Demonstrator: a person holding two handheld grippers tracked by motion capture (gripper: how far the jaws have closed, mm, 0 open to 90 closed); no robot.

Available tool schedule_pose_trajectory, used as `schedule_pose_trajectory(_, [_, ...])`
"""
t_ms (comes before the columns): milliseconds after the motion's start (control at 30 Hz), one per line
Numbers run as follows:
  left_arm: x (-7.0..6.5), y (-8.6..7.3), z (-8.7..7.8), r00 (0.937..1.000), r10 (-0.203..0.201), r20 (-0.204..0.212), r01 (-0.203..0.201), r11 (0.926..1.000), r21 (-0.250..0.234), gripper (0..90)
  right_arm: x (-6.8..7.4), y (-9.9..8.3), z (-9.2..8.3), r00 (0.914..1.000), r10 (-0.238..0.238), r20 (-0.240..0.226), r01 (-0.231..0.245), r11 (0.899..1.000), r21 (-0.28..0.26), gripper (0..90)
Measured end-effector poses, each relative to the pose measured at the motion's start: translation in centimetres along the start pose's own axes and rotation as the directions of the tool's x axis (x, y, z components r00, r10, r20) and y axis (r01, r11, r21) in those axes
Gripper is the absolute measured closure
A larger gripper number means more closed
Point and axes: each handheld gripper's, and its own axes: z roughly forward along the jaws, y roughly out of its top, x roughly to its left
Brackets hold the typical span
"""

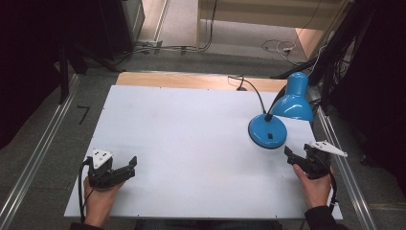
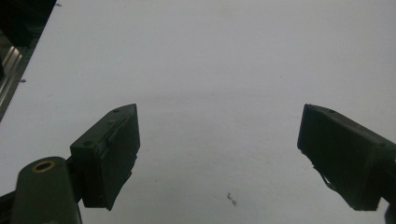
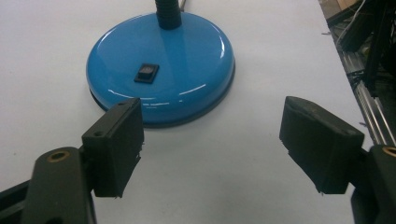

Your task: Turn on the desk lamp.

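A blue desk lamp stands at the right of the white table (image 1: 191, 139), its round base (image 1: 267, 131) carrying a small black rocker switch (image 3: 146, 73) and its shade (image 1: 293, 100) bent over on a black gooseneck. My right gripper (image 1: 289, 154) sits just in front of the base, open, with bare table between its jaws; the base (image 3: 161, 84) lies just beyond the fingertips (image 3: 116, 144). Near the table's front left corner my left gripper (image 1: 130, 165) rests open over bare table (image 2: 215, 93), nothing between its jaws.
A black cord (image 1: 249, 88) runs from the lamp to the table's far edge. Metal rails (image 1: 335, 143) border the table on both sides, with cables on the floor beyond. The wide middle of the table carries nothing.
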Motion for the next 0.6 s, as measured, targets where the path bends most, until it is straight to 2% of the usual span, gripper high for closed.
schedule_pose_trajectory(100, [0.0, 0.0, 0.0, 1.0, -0.001, -0.001, 0.001, 1.0, -0.001, 13.5, 0.2, 0.3, 0.4, 1.0, -0.005, 0.004, 0.005, 1.0, 0.006, 22.6])
schedule_pose_trajectory(267, [0.1, 0.0, 0.0, 1.0, -0.007, -0.002, 0.007, 1.0, -0.003, 13.5, 0.6, 0.8, 1.2, 0.9998, -0.001, -0.021, 0.001, 1.0, 0.013, 30.3])
schedule_pose_trajectory(467, [0.2, 0.0, -0.1, 0.9999, -0.011, -0.002, 0.011, 0.9999, -0.005, 13.5, 1.1, 1.6, 1.7, 0.9992, -0.013, -0.039, 0.013, 1.0, -0.004, 39.9])
schedule_pose_trajectory(533, [0.2, 0.0, -0.1, 0.9999, -0.011, -0.002, 0.011, 0.9999, -0.005, 13.5, 1.3, 1.9, 2.0, 0.9982, -0.032, -0.051, 0.032, 0.999, 0.001, 43.5])
schedule_pose_trajectory(600, [0.2, 0.0, -0.1, 0.9999, -0.012, -0.004, 0.012, 0.9999, -0.005, 13.5, 1.5, 2.1, 2.3, 0.998, -0.045, -0.045, 0.045, 0.999, 0.006, 45.8])
